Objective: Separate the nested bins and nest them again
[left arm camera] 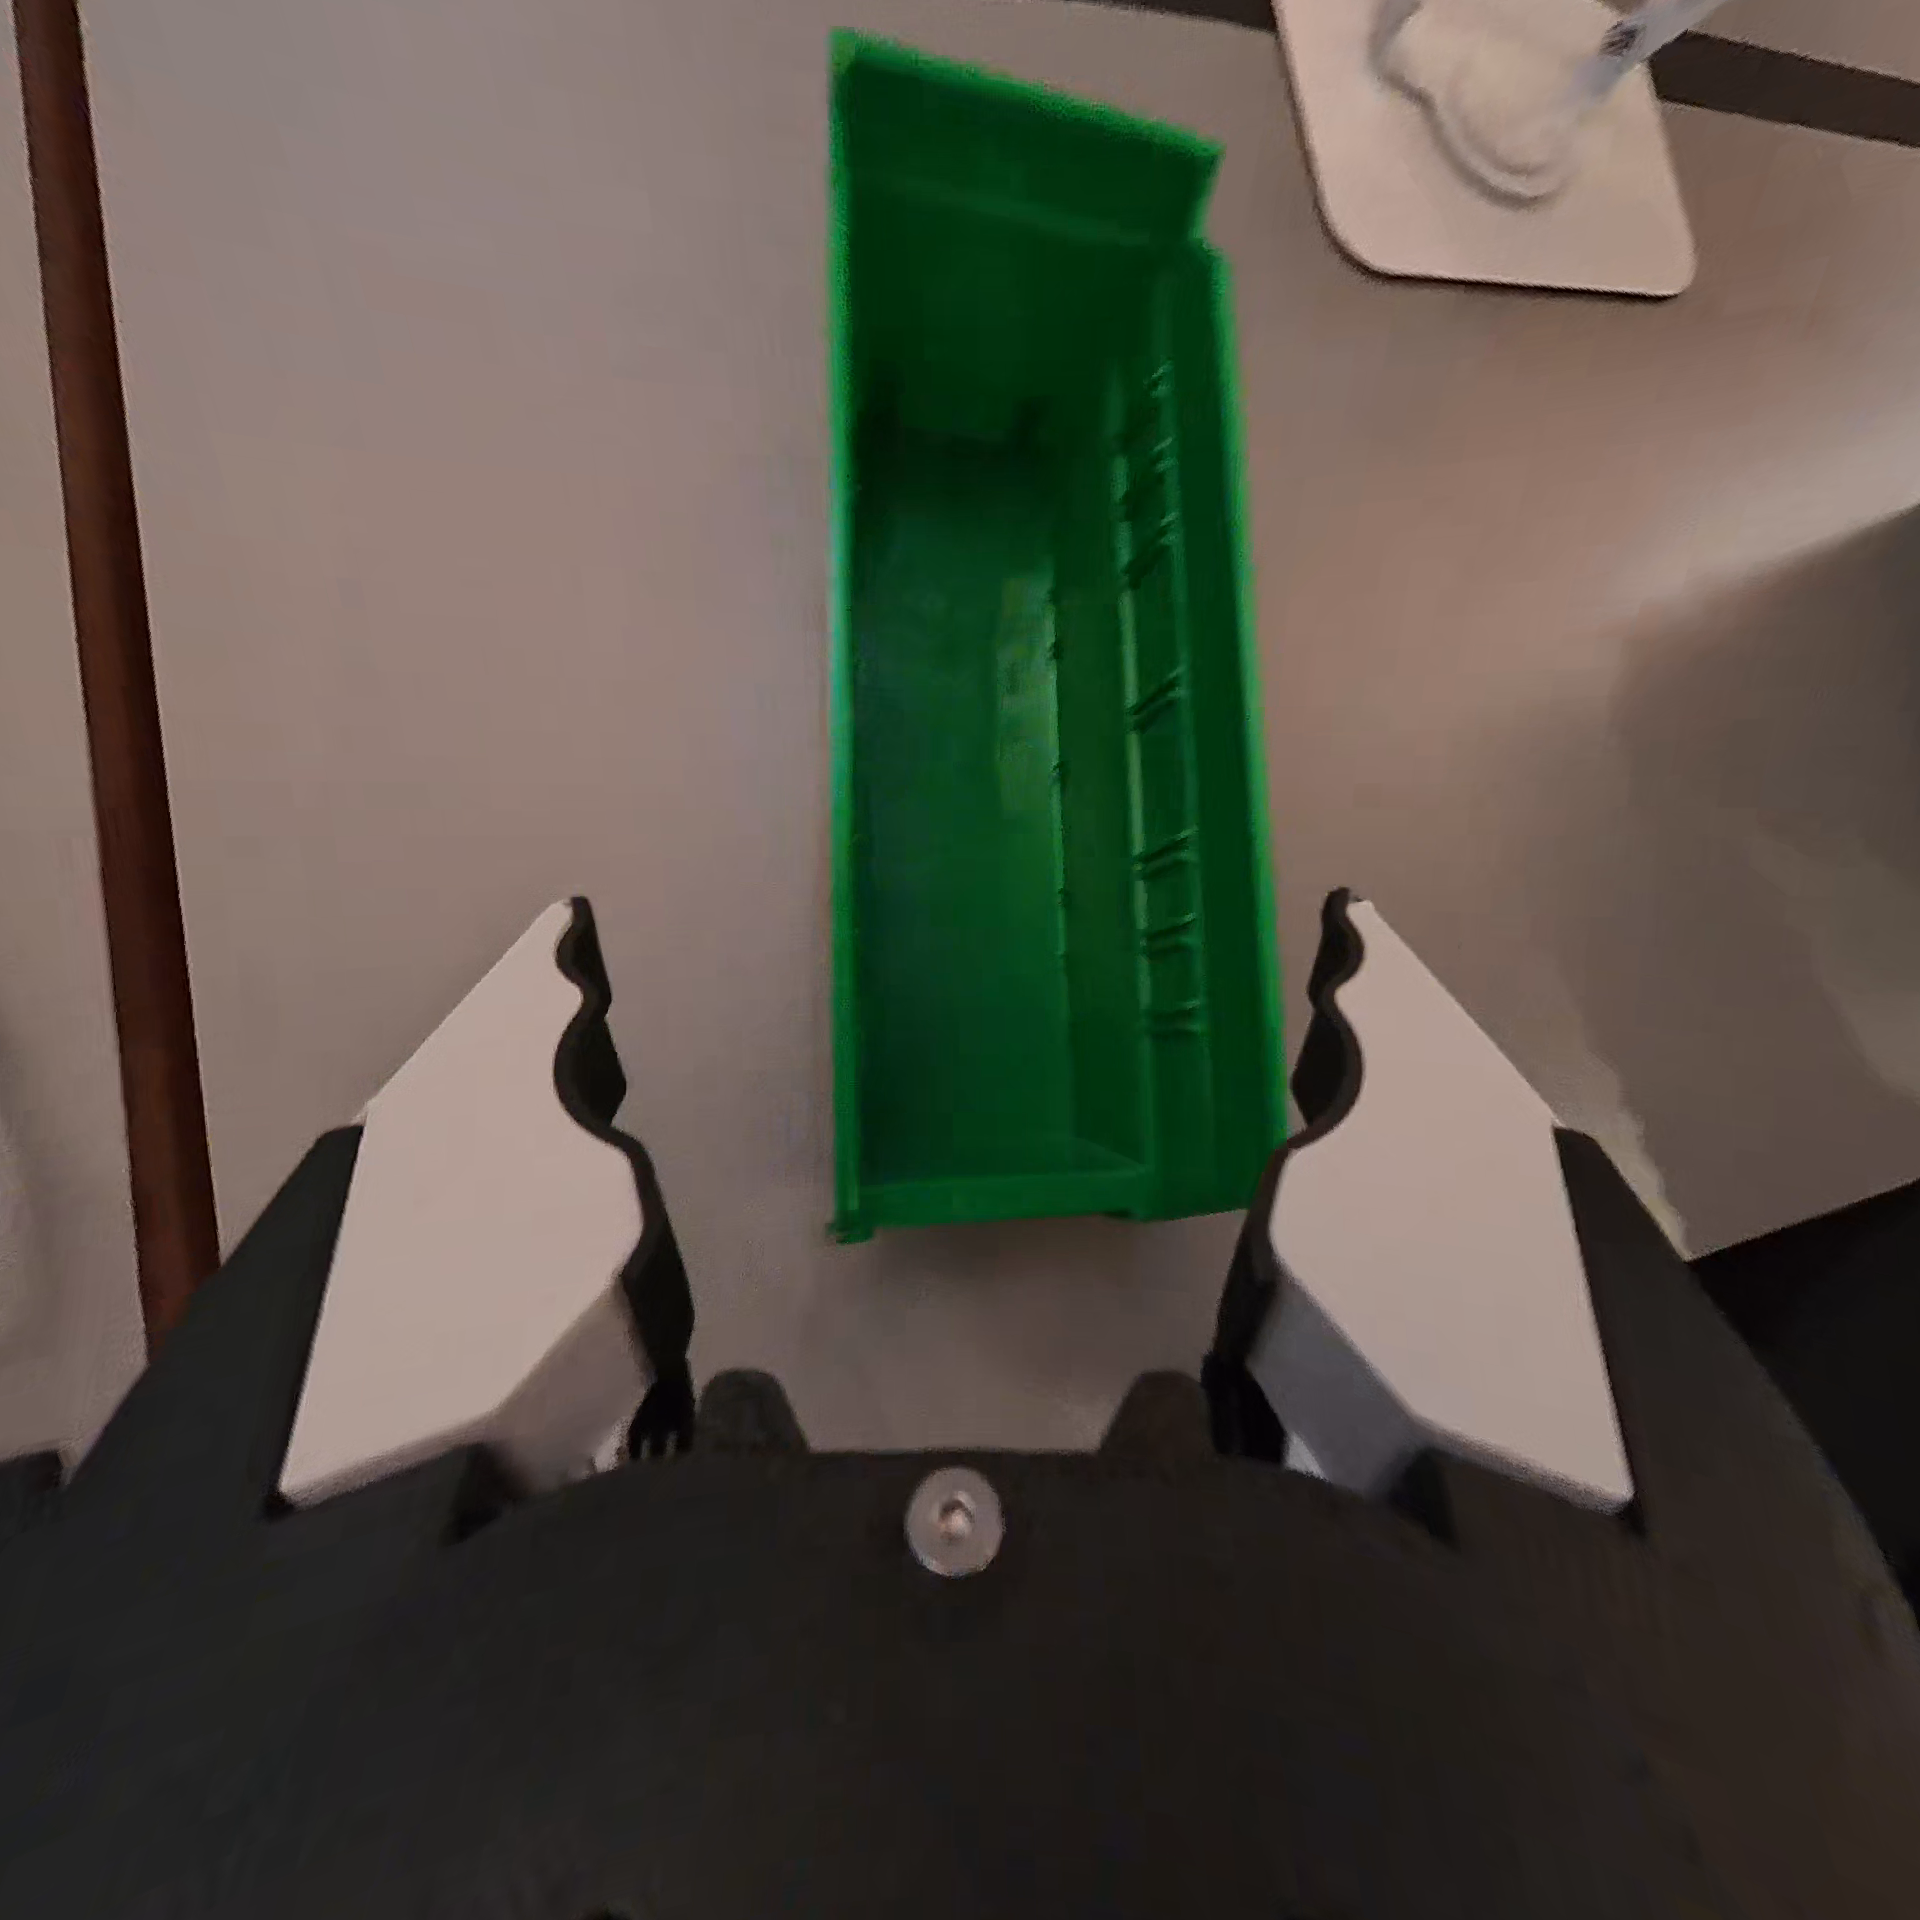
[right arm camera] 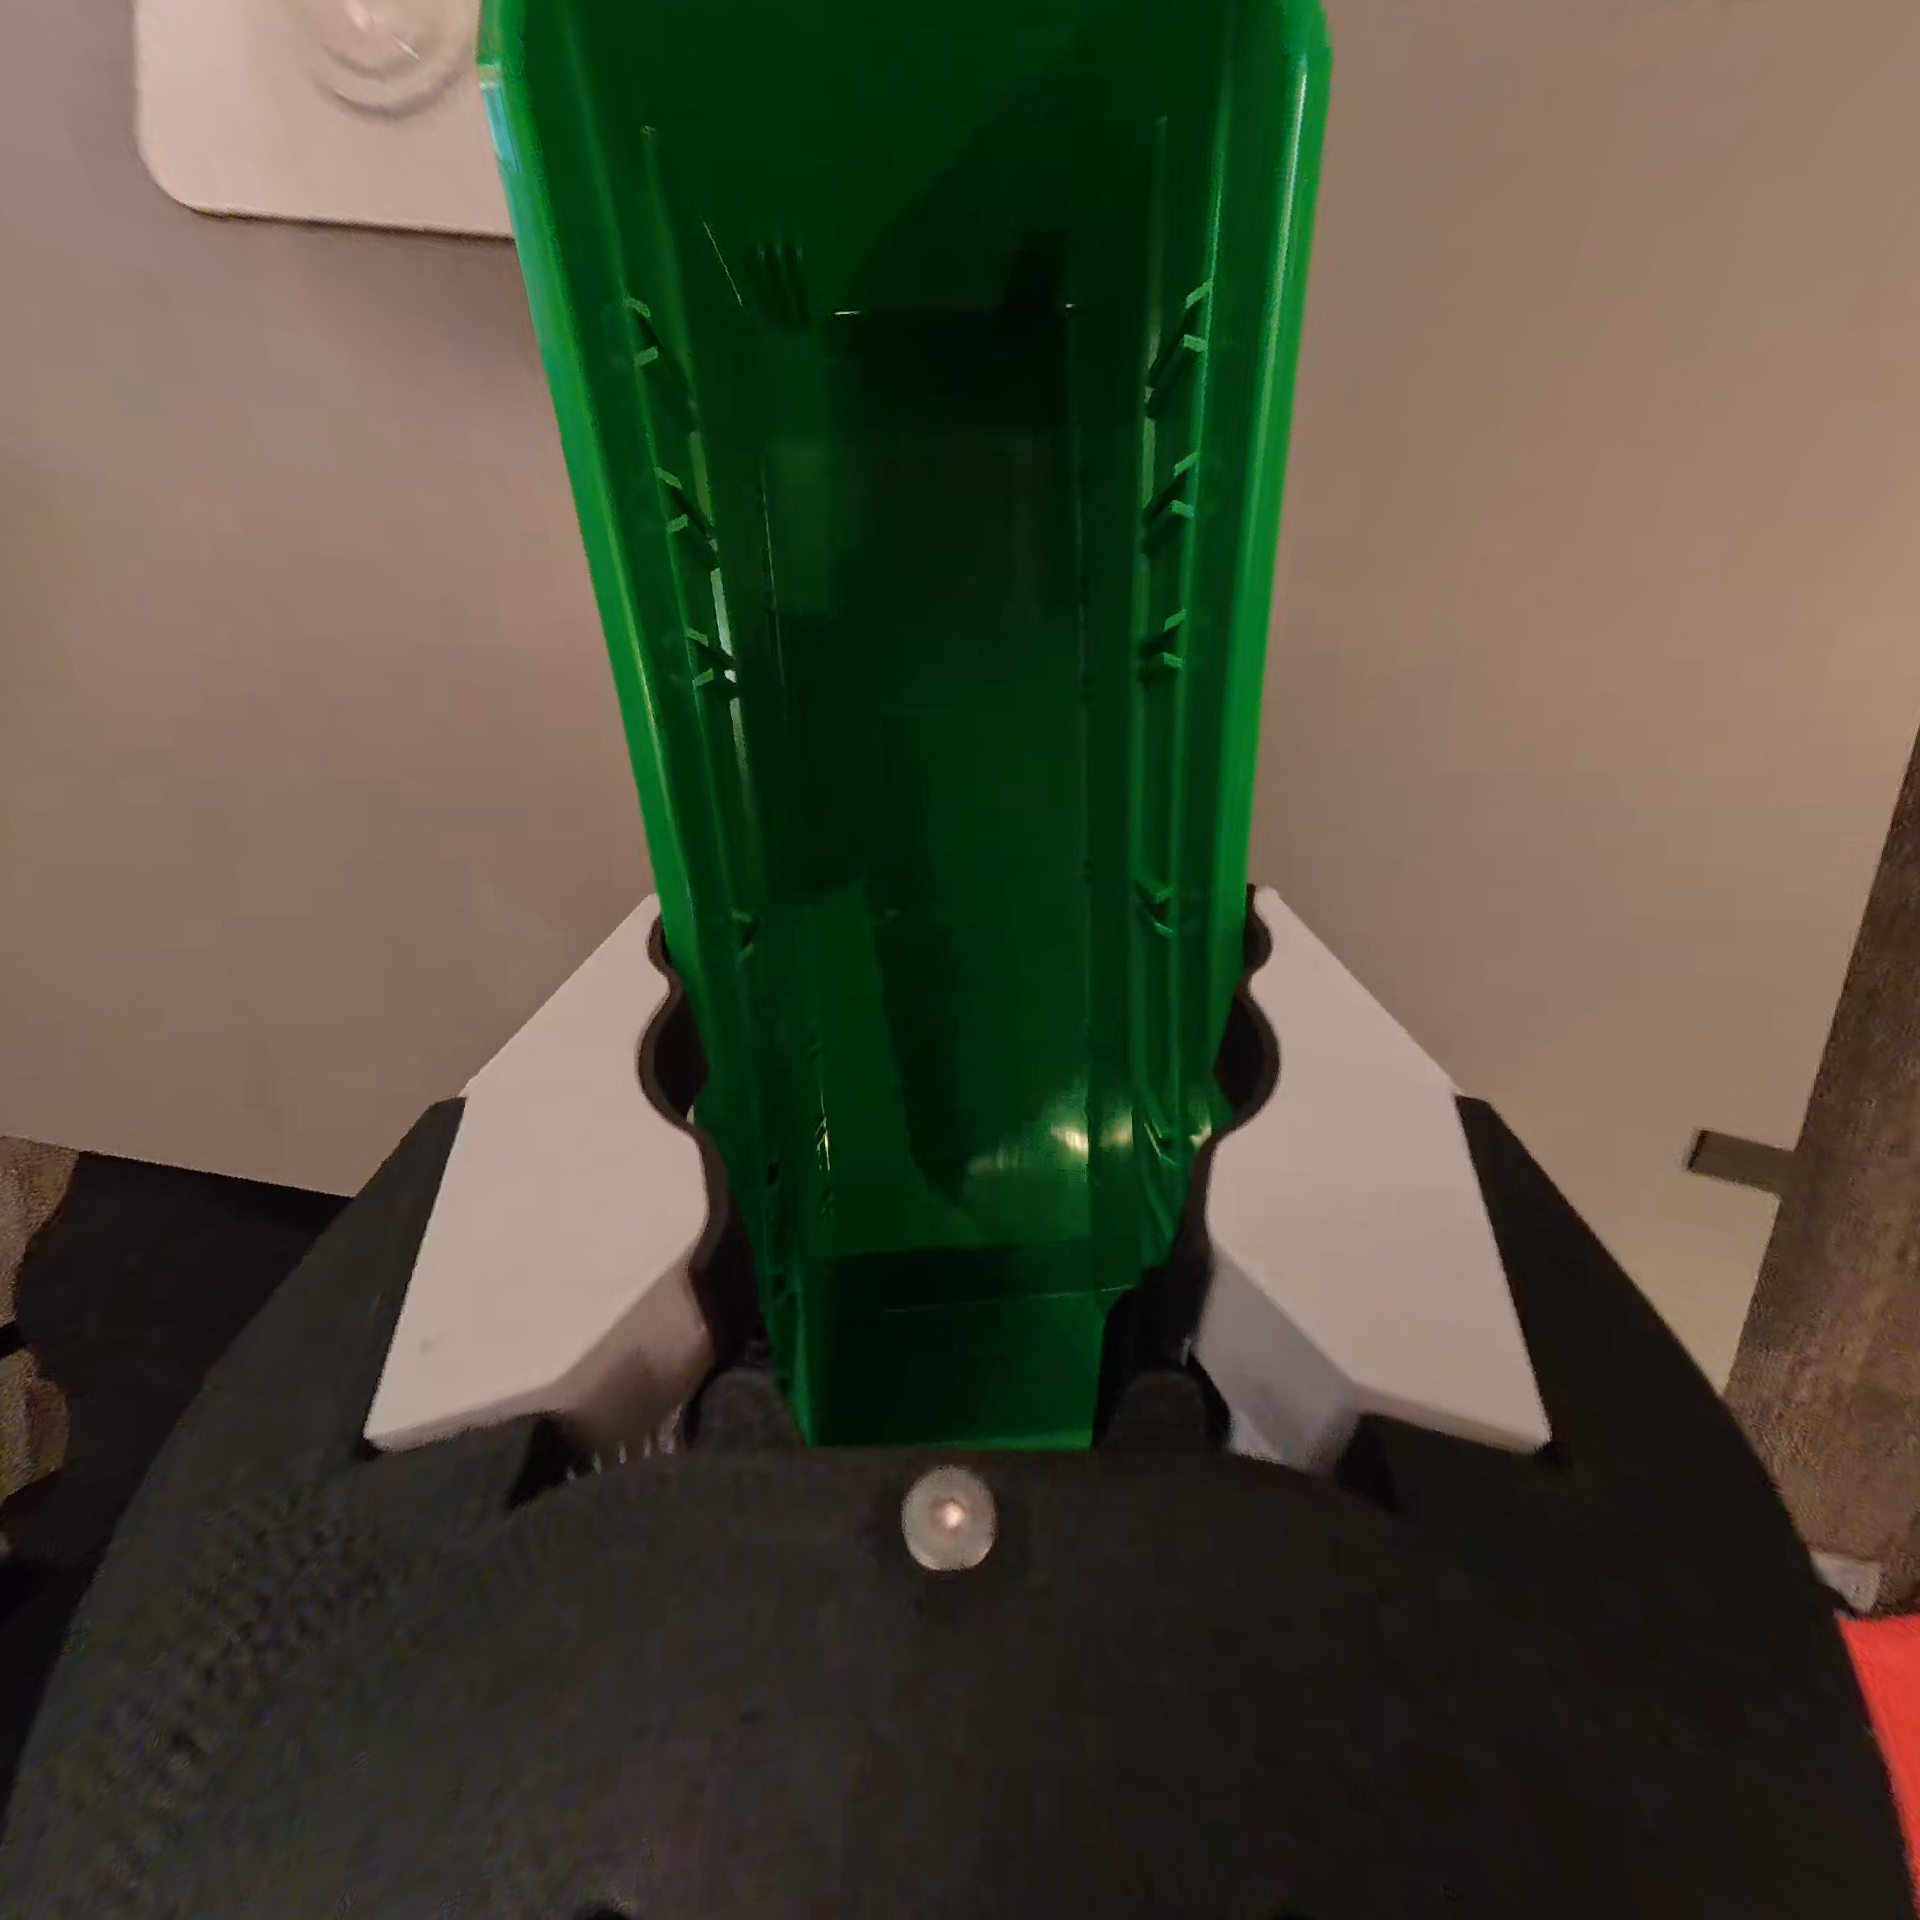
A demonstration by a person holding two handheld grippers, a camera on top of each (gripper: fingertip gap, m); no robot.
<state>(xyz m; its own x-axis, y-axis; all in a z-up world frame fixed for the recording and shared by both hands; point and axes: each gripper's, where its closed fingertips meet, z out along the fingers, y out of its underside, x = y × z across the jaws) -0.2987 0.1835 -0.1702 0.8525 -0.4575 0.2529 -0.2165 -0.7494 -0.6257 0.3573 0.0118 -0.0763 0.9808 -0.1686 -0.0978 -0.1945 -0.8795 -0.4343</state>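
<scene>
Holding one green bin (right arm camera: pixel 935 623) lengthwise, right gripper (right arm camera: pixel 951 1039) clamped on sides; left gripper (left arm camera: pixel 961 1039) wide open, empty, second bin (left arm camera: pixel 1039 675) straight ahead on table (left arm camera: pixel 468 520).

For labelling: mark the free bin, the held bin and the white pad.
free bin (left arm camera: pixel 966 831), left wrist view, inner floor
held bin (right arm camera: pixel 935 623), right wrist view, inner floor
white pad (left arm camera: pixel 1382 197), left wrist view, flat top

table (left arm camera: pixel 416 520): pale grey | edge strip (left arm camera: pixel 94 623): dark brown | floor (right arm camera: pixel 1829 1195): grey carpet
</scene>
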